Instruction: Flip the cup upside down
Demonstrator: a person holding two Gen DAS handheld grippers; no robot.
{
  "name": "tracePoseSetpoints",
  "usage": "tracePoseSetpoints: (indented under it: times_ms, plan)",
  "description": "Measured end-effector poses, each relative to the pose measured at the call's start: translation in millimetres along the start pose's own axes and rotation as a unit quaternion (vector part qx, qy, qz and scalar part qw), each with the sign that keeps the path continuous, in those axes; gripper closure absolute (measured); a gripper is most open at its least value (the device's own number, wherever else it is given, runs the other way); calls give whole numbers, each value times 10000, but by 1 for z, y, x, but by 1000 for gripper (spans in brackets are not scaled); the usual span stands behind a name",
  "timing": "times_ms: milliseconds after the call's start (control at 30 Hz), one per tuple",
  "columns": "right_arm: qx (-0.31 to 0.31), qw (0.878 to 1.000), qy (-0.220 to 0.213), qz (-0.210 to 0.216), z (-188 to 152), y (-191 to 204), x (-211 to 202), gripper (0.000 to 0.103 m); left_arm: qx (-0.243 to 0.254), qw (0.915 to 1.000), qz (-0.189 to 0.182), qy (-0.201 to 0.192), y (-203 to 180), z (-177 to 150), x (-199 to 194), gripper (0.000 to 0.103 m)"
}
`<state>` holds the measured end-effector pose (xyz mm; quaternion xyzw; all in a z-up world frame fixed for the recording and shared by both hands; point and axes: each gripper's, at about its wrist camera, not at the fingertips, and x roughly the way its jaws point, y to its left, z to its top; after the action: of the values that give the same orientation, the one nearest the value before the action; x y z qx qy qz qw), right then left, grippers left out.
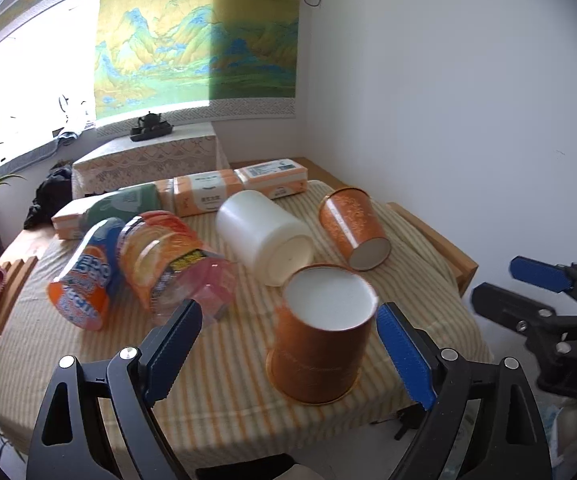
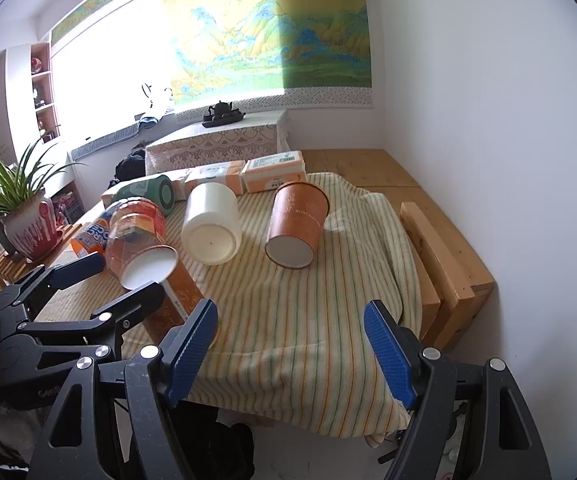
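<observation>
An orange paper cup (image 1: 320,340) stands upside down on the striped cloth, its white base up; it also shows in the right wrist view (image 2: 168,280). My left gripper (image 1: 288,344) is open with the cup between its fingers, not gripping; it also shows in the right wrist view (image 2: 88,276). My right gripper (image 2: 290,344) is open and empty over the cloth's front edge; it shows at the right of the left wrist view (image 1: 500,284). A second orange cup (image 2: 294,224) and a white cup (image 2: 213,228) lie on their sides.
A clear plastic cup (image 1: 172,260), a blue-orange cup (image 1: 86,276) and a green cup (image 2: 148,194) lie on the cloth at left. Tissue packs (image 1: 240,188) line the back. A potted plant (image 2: 24,216) stands left. A wooden bench edge (image 2: 444,272) is on the right.
</observation>
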<state>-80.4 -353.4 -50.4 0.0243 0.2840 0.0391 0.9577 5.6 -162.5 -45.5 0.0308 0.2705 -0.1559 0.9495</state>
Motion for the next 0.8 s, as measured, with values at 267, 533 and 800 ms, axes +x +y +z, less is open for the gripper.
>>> tracePoseSetpoints:
  times_ms: [267, 533, 800]
  plan:
    - [-136, 9993, -247, -229, 0, 18, -17, 31, -312, 9986, 415, -115, 47, -6, -34, 12]
    - [-47, 9974, -589, -416, -5, 39, -29, 22, -647, 9943, 751, -392, 84, -12, -73, 9]
    - [127, 9945, -912, -494, -13, 54, -39, 16, -900, 9902, 927, -532, 106, -23, -98, 2]
